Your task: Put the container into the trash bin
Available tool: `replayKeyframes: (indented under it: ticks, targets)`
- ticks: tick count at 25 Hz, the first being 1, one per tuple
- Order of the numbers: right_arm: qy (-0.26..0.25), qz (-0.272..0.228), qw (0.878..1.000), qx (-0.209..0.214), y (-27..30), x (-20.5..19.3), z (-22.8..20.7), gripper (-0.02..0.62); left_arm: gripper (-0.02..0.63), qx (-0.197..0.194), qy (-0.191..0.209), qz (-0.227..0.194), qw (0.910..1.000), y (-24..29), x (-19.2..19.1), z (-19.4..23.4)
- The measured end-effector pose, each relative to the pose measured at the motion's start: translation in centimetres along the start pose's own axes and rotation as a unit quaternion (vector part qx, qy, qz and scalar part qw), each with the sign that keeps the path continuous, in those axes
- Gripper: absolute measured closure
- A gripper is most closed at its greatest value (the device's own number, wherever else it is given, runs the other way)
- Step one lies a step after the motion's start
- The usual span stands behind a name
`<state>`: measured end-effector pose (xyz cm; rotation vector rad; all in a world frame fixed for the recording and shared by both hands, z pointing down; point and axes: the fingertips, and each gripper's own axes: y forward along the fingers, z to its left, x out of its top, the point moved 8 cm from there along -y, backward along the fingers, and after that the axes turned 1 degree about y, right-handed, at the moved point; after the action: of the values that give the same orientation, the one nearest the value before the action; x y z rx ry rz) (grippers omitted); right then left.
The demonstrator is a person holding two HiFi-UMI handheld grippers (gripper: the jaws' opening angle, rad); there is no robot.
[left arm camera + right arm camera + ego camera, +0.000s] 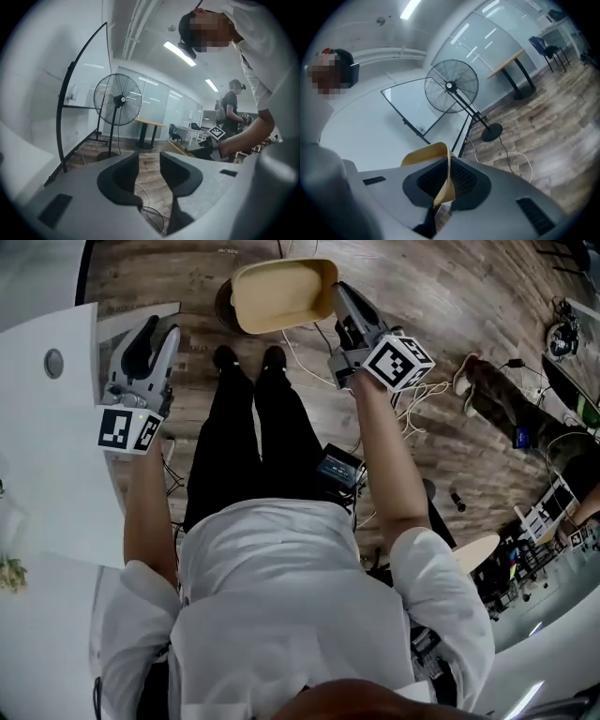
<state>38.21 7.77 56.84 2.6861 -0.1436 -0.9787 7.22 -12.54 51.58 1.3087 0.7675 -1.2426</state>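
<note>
1. Right gripper [336, 292] is clamped on the thin rim of the tan, shallow rectangular pulp container [281, 296], held out over the brown wooden floor [450, 296] ahead of the person's black shoes [248, 357].
2. Left gripper [150, 338] has its jaws apart with nothing between them, beside the white counter [47, 456].
3. Step in hand looks like carrying it to the bin. Keep the pinch firm and release only over the bin mouth.
4. Dark round shape [223, 307] under the container is mostly hidden, so I can't tell if it's the bin.
5. Black pedestal fan [451, 86] stands nearby. White cables [309, 348] by the feet are a snag risk.

White short-sleeved shirt [281, 615], black trousers [255, 451], apparently black shoes [248, 357], grey left gripper [159, 334], grey right gripper [339, 294]
</note>
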Motion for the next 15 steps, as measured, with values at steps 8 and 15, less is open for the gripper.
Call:
replayKeyframes:
  ticks: [8,15]
  targets:
    - [0.055,0.070,0.995,-0.043,5.9,-10.9,-9.8,0.554,0.462,-0.003,-0.040,0.045,0.9982,1.8,-11.3,1.7]
    - [0.022,0.148,0.987,-0.056,10.0,-17.6,-17.2,0.554,0.461,-0.023,-0.087,0.078,0.9929,5.0,-19.3,0.4]
